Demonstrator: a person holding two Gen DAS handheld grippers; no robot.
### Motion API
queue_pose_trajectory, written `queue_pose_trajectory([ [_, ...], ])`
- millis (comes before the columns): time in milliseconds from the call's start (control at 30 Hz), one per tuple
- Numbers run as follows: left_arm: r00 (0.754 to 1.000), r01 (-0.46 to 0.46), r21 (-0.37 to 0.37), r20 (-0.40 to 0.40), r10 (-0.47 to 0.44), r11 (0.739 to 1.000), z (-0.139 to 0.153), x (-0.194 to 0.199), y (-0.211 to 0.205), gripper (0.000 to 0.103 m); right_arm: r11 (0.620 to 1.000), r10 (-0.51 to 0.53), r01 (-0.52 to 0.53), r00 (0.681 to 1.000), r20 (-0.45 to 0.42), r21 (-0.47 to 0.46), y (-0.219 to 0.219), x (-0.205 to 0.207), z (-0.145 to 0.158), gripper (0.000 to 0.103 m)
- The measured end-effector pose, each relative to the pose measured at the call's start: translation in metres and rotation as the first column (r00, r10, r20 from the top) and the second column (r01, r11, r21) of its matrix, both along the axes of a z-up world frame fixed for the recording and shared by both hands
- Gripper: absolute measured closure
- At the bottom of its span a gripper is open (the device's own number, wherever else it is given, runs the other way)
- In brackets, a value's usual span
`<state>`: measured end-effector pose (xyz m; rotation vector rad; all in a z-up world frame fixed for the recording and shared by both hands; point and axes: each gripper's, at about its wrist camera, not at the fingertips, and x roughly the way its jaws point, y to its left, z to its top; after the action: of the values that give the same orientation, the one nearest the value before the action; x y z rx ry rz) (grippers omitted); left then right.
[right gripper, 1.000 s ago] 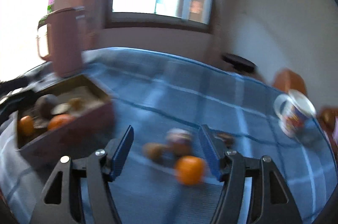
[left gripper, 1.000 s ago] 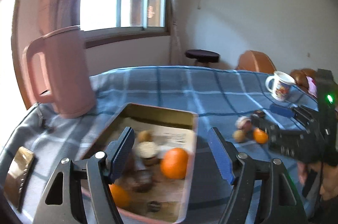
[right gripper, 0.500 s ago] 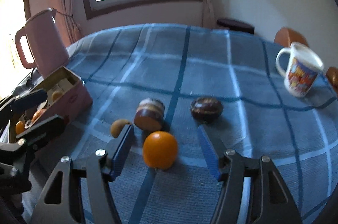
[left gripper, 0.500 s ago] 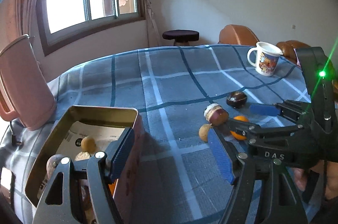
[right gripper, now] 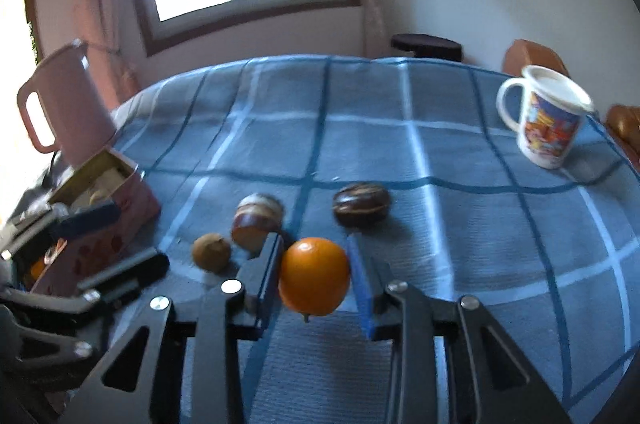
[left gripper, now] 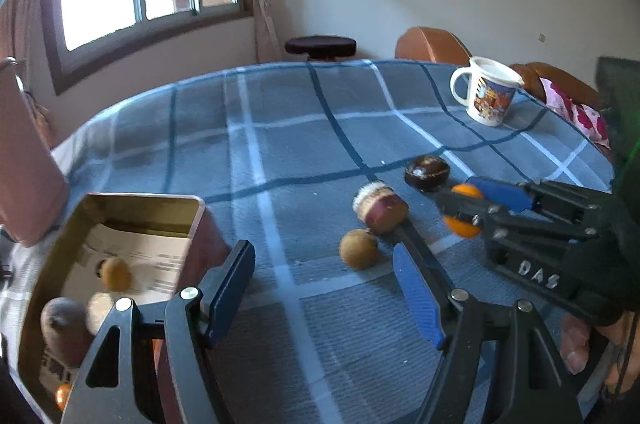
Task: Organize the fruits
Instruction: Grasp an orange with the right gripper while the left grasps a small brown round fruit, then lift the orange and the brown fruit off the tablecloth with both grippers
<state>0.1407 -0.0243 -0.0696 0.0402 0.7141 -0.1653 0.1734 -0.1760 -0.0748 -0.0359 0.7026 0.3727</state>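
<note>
Grip looks settled: the right gripper (right gripper: 314, 278) has its jaws pinching the orange (right gripper: 314, 276) low over the tabletop (right gripper: 440, 151), so lift straight, clear the neighbouring fruit, then carry it to the tin (left gripper: 132, 207), while the left gripper (left gripper: 324, 288) waits with jaws spread, empty.

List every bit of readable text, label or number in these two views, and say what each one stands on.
"DAS": raised letters on the black body of the right tool, seen from the left wrist.
Paper sheet in the tin box: printed lines, too blurred to read.
Mug: colourful cartoon print, no legible words.
Nothing else readable.
</note>
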Motion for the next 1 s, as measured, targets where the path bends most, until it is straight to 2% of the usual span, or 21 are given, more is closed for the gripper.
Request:
queue_pose_trajectory([
  [67, 0.999, 0.015, -0.006, -0.029, -0.015, 1.000, -0.004, 0.006, -0.005, 0.035, 1.000, -0.026, 0.025, 1.000, 0.003, 0.017, -0.004, 0.002, 0.001, 0.067],
  [133, 0.998, 0.028, 0.016, -0.057, -0.027, 0.999, -0.010, 0.013, -0.011, 0.048, 0.999, -0.034, 0.034, 0.999, 0.002, 0.031, -0.008, 0.002, 0.002, 0.067],
  [300, 0.992, 0.058, 0.025, -0.110, -0.055, 0.998, -0.018, 0.027, -0.023, 0.056, 1.000, -0.025, 0.025, 1.000, 0.006, 0.013, -0.001, 0.002, 0.002, 0.067],
  [400, 0.988, 0.070, 0.005, -0.141, -0.069, 0.998, -0.022, 0.033, -0.023, 0.074, 1.000, -0.018, 0.018, 1.000, 0.011, -0.003, 0.002, 0.001, 0.002, 0.067],
  [500, 0.987, 0.071, -0.014, -0.142, -0.072, 0.997, -0.023, 0.033, -0.021, 0.075, 1.000, -0.010, 0.010, 1.000, 0.010, -0.001, 0.003, 0.001, 0.001, 0.067],
  [1000, 0.998, 0.054, -0.032, -0.041, -0.055, 0.998, -0.010, 0.019, -0.016, 0.075, 1.000, 0.015, -0.016, 0.997, 0.074, 0.009, 0.004, -0.012, 0.008, 0.067],
])
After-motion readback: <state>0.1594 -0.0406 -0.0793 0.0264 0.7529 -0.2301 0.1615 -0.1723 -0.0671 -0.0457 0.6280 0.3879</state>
